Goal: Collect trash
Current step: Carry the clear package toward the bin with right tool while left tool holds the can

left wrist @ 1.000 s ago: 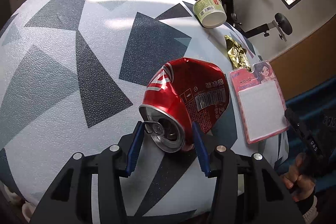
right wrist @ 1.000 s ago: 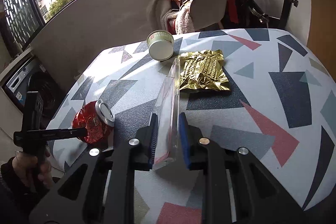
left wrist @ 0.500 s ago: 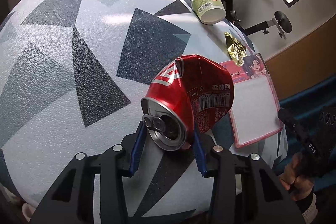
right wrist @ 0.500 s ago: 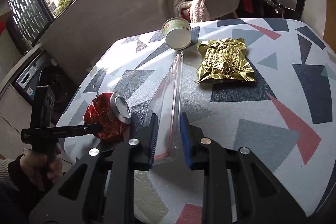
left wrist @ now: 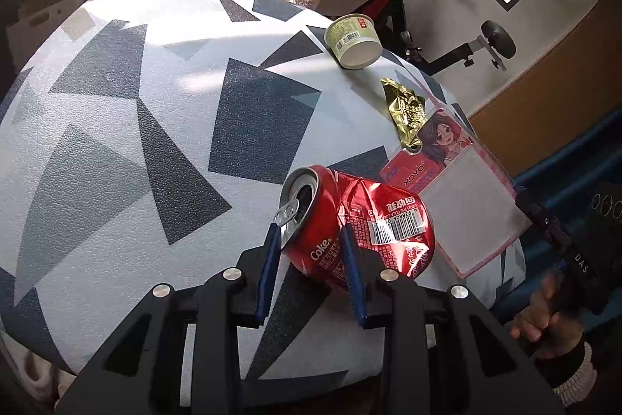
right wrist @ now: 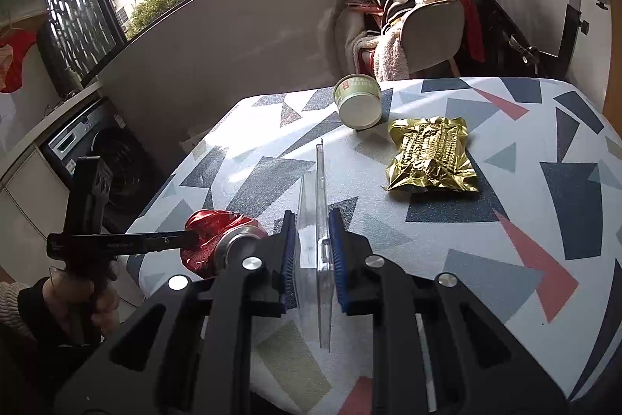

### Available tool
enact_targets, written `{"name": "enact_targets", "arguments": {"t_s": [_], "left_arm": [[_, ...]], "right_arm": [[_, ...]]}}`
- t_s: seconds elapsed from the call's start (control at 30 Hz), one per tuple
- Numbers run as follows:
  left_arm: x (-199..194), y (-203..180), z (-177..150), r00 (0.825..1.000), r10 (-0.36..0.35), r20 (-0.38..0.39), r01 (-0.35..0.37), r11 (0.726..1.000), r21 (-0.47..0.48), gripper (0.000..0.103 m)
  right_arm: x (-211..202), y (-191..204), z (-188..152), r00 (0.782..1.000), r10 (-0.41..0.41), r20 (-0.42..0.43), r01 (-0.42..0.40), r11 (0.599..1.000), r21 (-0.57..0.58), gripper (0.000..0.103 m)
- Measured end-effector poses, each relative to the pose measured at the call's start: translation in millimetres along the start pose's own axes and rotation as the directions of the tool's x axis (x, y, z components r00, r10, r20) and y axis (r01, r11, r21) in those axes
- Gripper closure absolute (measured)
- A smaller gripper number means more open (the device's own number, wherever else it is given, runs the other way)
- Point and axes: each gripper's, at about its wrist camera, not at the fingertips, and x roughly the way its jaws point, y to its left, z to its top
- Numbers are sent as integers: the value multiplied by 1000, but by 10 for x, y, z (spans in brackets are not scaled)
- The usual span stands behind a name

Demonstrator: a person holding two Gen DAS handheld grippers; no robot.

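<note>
Red crushed aluminium can (left wrist: 352, 228) sitting clamped near its top end between the blue pads (left wrist: 268, 269) of the left gripper (left wrist: 311, 251), narrowed to the can's width, mouth and pull tab turned up and to the left, barcode side facing right, dented body hanging close over the table's near edge. Clear plastic blister pack (right wrist: 317, 244) standing on edge between the blue pads (right wrist: 337, 259) of the right gripper (right wrist: 313, 251), closed down tight on its lower part, upper edge rising away toward the far side of the table; from the left wrist view, showing as a pink-bordered card (left wrist: 462, 205) with a cartoon girl printed at its top, just right of the can. Patterned tablecloth (right wrist: 505, 259) of grey, navy and coral triangles on white spreading beneath both. Further out, lying flat: crinkled gold foil wrapper (right wrist: 429, 154), just beyond and to the right of the pack. Beyond that, near the far edge, resting tipped on its side: pale green paper cup (right wrist: 359, 100), white inside facing the cameras. Past the table, standing draped with clothes and a fluffy towel: beige chair (right wrist: 435, 30), beside an exercise bike (right wrist: 544, 26). Off to the left below the window: front-loading washing machine (right wrist: 105, 158).
</note>
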Motion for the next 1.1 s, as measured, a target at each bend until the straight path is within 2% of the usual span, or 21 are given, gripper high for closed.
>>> {"name": "enact_targets", "arguments": {"t_s": [0.13, 0.17, 0.27, 0.4, 0.57, 0.77, 1.1], "left_arm": [[-100, -27, -54, 1000, 4, 11, -4, 1000, 6, 72], [-128, -32, -71, 1000, 7, 14, -7, 1000, 9, 72], [-197, -45, -119, 1000, 18, 22, -19, 1000, 20, 72], [-243, 13, -187, 999, 25, 25, -25, 1000, 6, 72], [-263, 80, -243, 999, 21, 25, -21, 1000, -10, 72], [-261, 125, -267, 1000, 10, 26, -10, 1000, -24, 72], [-532, 103, -270, 997, 9, 74, -7, 1000, -21, 72]], "right_arm": [[-116, 58, -18, 1000, 14, 11, -14, 1000, 1, 84], [-143, 70, -24, 1000, 17, 12, -17, 1000, 0, 93], [-182, 102, -63, 1000, 12, -3, -12, 1000, -12, 93], [-72, 95, -228, 996, -15, -86, 14, 1000, -17, 94], [-5, 46, -355, 992, -21, -123, 21, 1000, 3, 94], [30, 33, -345, 991, -6, -131, 9, 1000, 23, 94], [-226, 222, -245, 992, 93, -82, -90, 995, 41, 95]]}}
